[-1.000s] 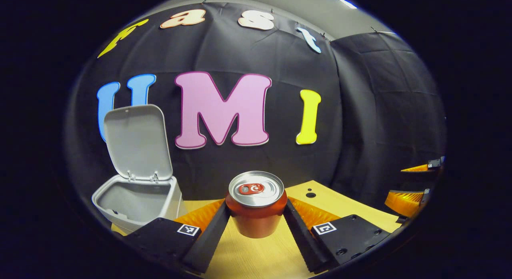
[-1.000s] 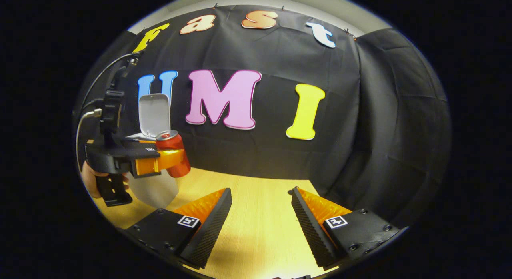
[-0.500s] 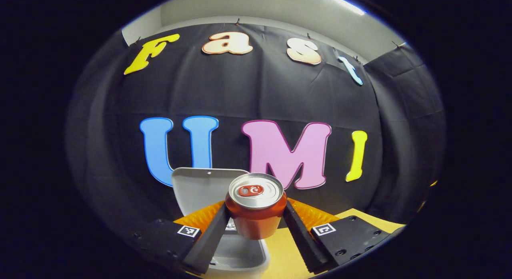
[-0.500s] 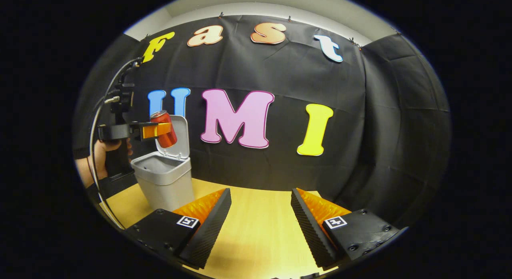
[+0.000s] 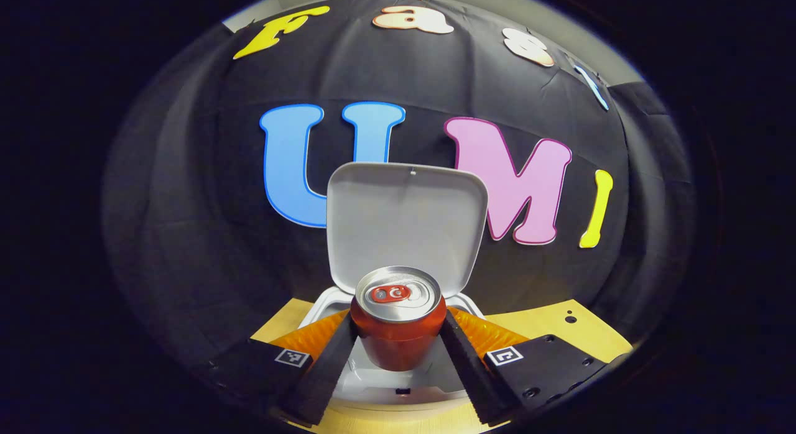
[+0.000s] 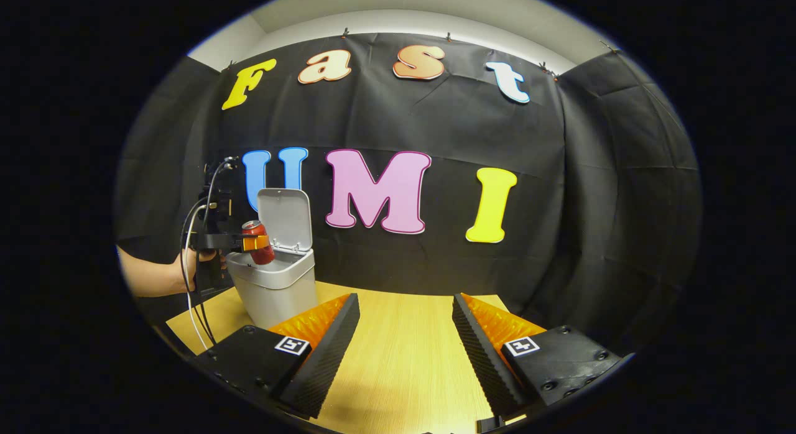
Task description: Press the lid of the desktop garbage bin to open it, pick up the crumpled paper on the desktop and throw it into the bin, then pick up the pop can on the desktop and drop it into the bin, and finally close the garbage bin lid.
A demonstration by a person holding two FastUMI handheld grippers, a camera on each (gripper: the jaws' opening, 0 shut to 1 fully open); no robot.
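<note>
My left gripper point(image 5: 398, 347) is shut on a red pop can point(image 5: 398, 328) with a silver top, held upright right over the mouth of the grey desktop bin point(image 5: 373, 384). The bin's lid point(image 5: 404, 219) stands open behind the can. In the right gripper view the same bin point(image 6: 273, 285) sits at the table's far left with its lid point(image 6: 286, 219) up, and the can point(image 6: 257, 242) hangs low over its opening in the left gripper point(image 6: 249, 242), held by a hand point(image 6: 199, 257). My right gripper point(image 6: 404, 341) is open above the wooden table with nothing between its fingers.
The wooden table point(image 6: 404, 359) stretches from the bin to the right, with black cloth walls behind it and on both sides. Cables point(image 6: 196, 297) hang from the left gripper beside the bin. Two small holes point(image 5: 567, 316) mark the table to the bin's right.
The left gripper carried the can leftward to the bin, then lowered it toward the opening. The right gripper drew back, so the bin looks smaller; its fingers stayed open.
</note>
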